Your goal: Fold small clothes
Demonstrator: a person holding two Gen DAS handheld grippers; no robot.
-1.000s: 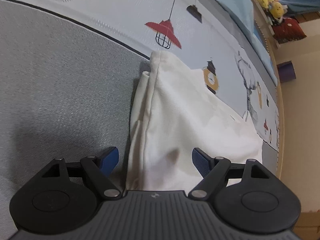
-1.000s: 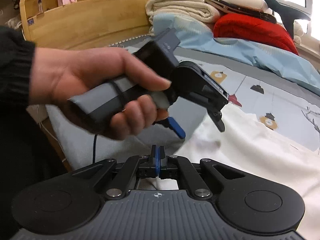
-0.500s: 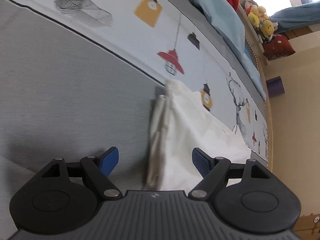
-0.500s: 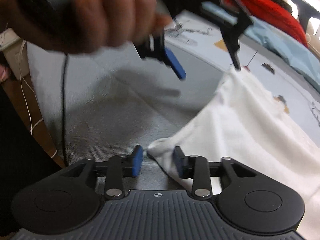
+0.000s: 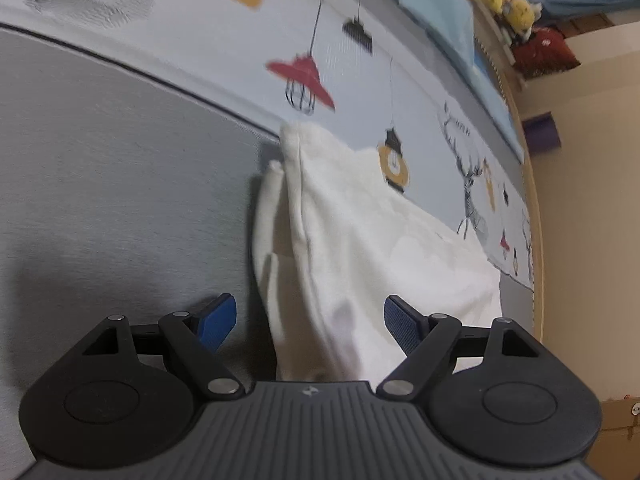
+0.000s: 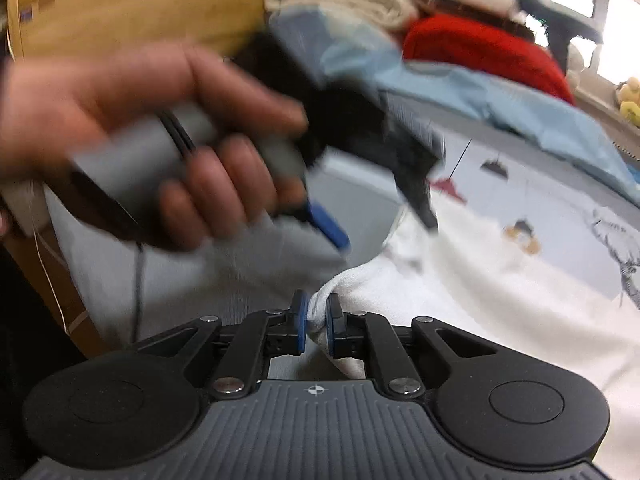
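At the lower centre of the right wrist view, the right tool (image 6: 316,322) is closed on a bunched corner of the white garment (image 6: 500,300), the cloth squeezed between the blue pads (image 6: 299,322). The garment lies spread on the bed (image 6: 540,196), over the printed sheet, running from the lower middle toward the right of the frame. Upper left of that frame, blurred, a hand (image 6: 132,136) carries the left tool (image 6: 384,224) above the garment's far edge, fingers wide apart and holding nothing.

In the left wrist view the left tool (image 5: 310,318) is open, its pads either side of the garment (image 5: 372,248) at lower centre; a doubled hem edge runs up toward the middle of the frame. Whether the pads touch cloth cannot be told.

Likely reading: the right tool pins one corner so the cloth stays taut, while the left lines up on a second corner; both held, the edge can be lifted for a fold. Thin cloth may slip or bunch.
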